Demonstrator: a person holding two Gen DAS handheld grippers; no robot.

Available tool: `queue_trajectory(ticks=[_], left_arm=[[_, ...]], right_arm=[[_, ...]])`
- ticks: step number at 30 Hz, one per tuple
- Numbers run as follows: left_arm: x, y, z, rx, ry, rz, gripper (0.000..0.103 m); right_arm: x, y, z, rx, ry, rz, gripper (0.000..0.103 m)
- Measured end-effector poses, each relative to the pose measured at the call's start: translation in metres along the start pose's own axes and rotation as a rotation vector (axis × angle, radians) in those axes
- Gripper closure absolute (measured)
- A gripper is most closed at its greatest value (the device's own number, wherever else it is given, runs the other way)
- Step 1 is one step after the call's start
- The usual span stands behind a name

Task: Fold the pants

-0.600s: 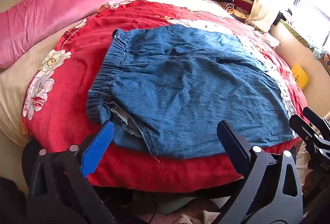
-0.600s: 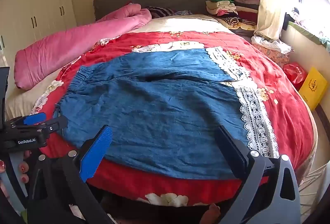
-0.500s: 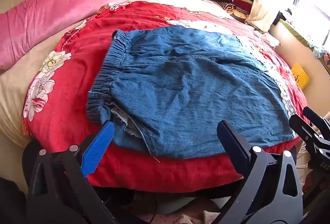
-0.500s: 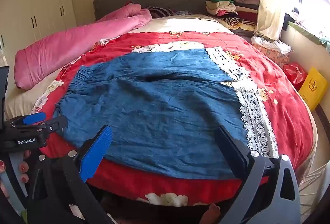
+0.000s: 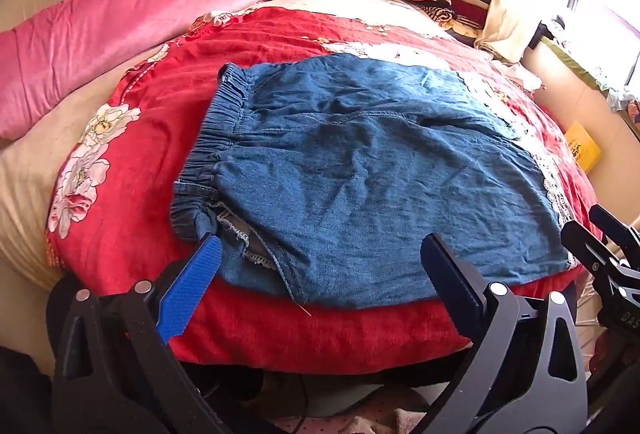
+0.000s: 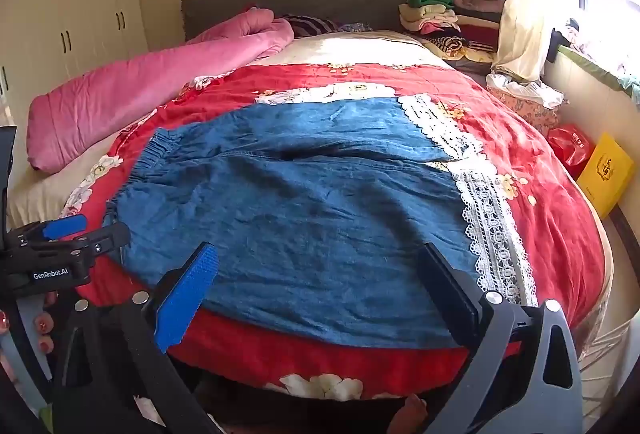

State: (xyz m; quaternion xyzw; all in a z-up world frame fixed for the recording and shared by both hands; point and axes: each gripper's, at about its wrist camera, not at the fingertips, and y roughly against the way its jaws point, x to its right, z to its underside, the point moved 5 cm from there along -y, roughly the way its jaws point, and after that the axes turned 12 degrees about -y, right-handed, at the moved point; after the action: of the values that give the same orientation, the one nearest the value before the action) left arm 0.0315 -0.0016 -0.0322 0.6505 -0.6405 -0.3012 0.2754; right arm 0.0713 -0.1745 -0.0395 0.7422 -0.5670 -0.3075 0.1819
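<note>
Pants (image 5: pixel 360 170) flat on red bedspread (image 5: pixel 132 162), waistband at 9 o'clock. Left gripper (image 5: pixel 320 266) and right gripper (image 6: pixel 316 274) both spread wide at 6 o'clock, gripping nothing.

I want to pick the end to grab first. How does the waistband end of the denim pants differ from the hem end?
The waistband is gathered, ruffled elastic in plain denim; the hems lie flat and carry white lace trim. The waistband lies on the left, beside the left gripper; the hems lie on the right, towards the window side. Both rest flat on the red floral bedspread, and neither is gripped.
</note>
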Motion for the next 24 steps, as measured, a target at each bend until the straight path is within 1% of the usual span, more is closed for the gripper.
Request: queue_trajectory(ticks=[24], left_arm=[[-0.0050, 0.0020, -0.0011, 0.009, 0.005, -0.002, 0.009]], right_arm=[[-0.0028, -0.0001, 0.0014, 0.007, 0.016, 0.015, 0.004]])
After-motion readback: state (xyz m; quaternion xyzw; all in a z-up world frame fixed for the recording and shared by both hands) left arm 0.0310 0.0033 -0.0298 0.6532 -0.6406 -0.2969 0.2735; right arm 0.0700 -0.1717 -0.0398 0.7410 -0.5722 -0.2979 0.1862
